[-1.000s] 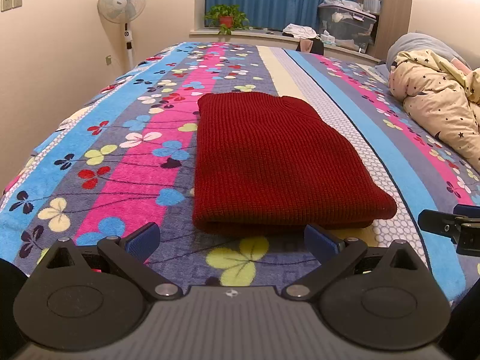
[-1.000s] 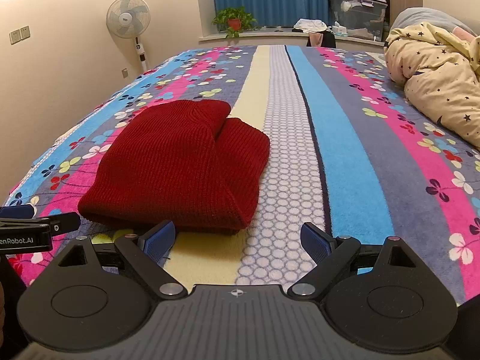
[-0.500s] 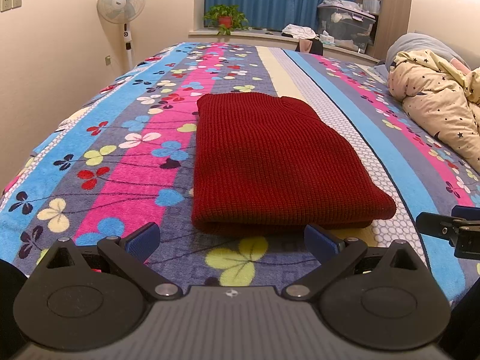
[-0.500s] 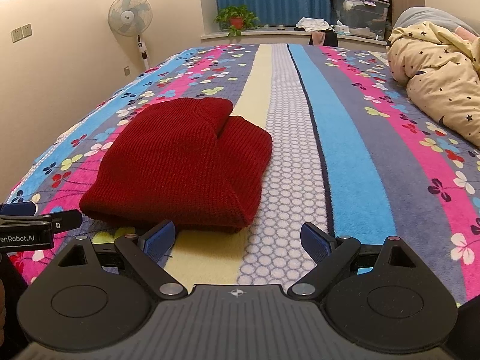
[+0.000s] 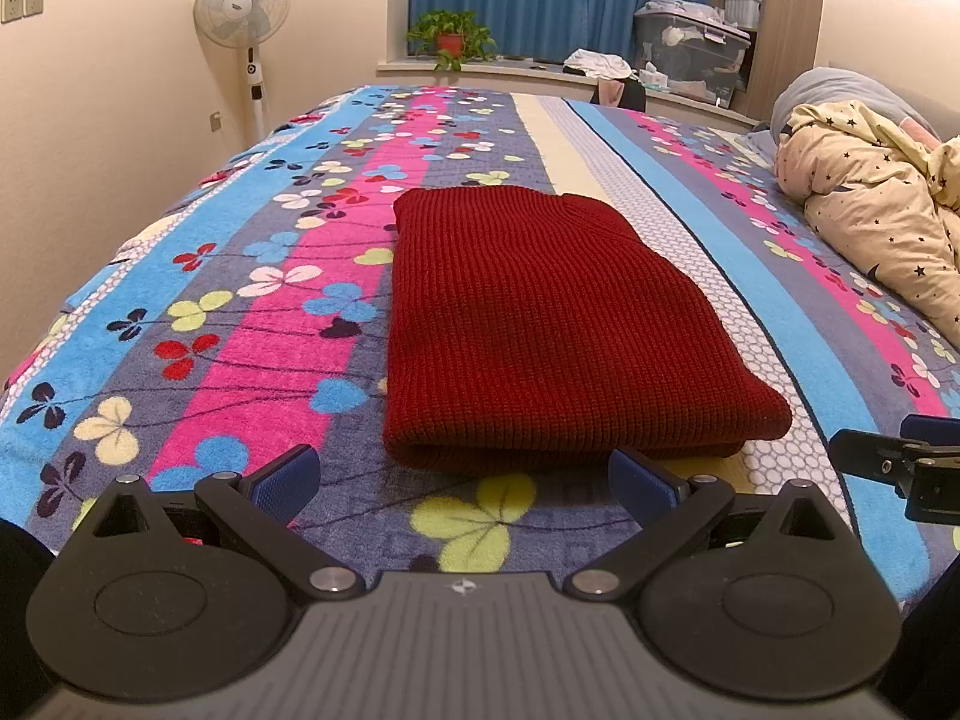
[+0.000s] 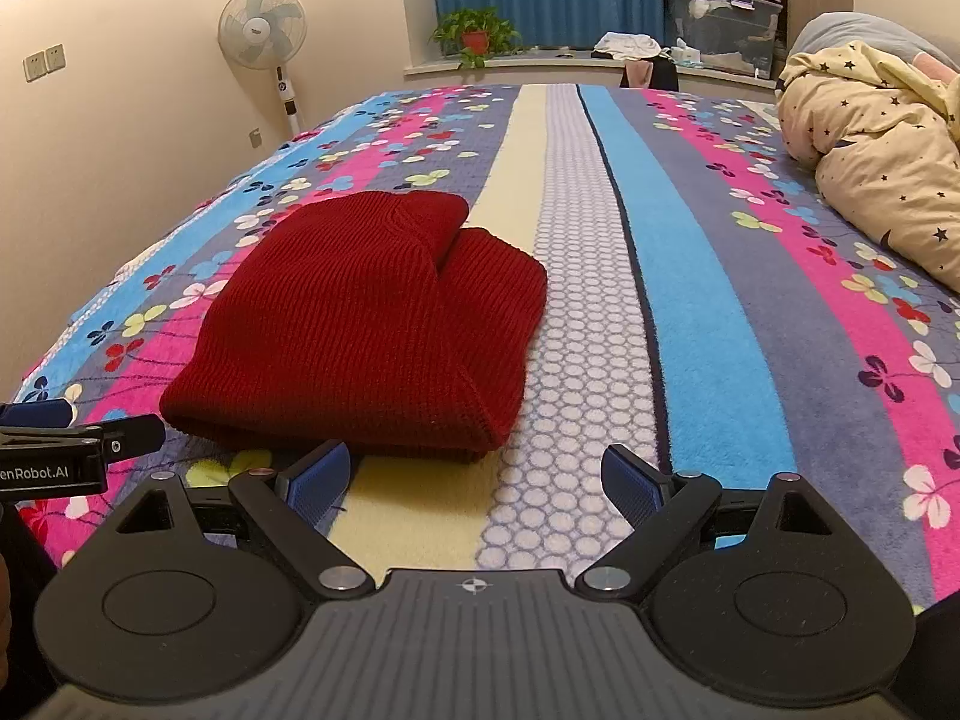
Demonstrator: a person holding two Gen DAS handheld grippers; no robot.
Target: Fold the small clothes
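- Under both grippers spreads the bed (image 5: 180, 324), its blanket striped in blue, pink, grey and cream with clover flowers; it runs ahead of the fingers to a window ledge.
- Far off to the right of the fingers lies a cream, star-printed duvet (image 6: 870, 162), bunched up on the bed.
- Just ahead of the left gripper (image 5: 462, 483) lies the red knitted garment (image 5: 540, 324), folded into a thick rectangle; its near rolled edge sits between the spread blue fingers (image 5: 288, 477), apart from them.
- Seen from the right gripper (image 6: 474, 480), the garment lies ahead and to the left, its near corner just beyond the left finger; these fingers are also spread wide and hold nothing.
- Far beyond, at the left wall, stands a pedestal fan (image 5: 243, 6).
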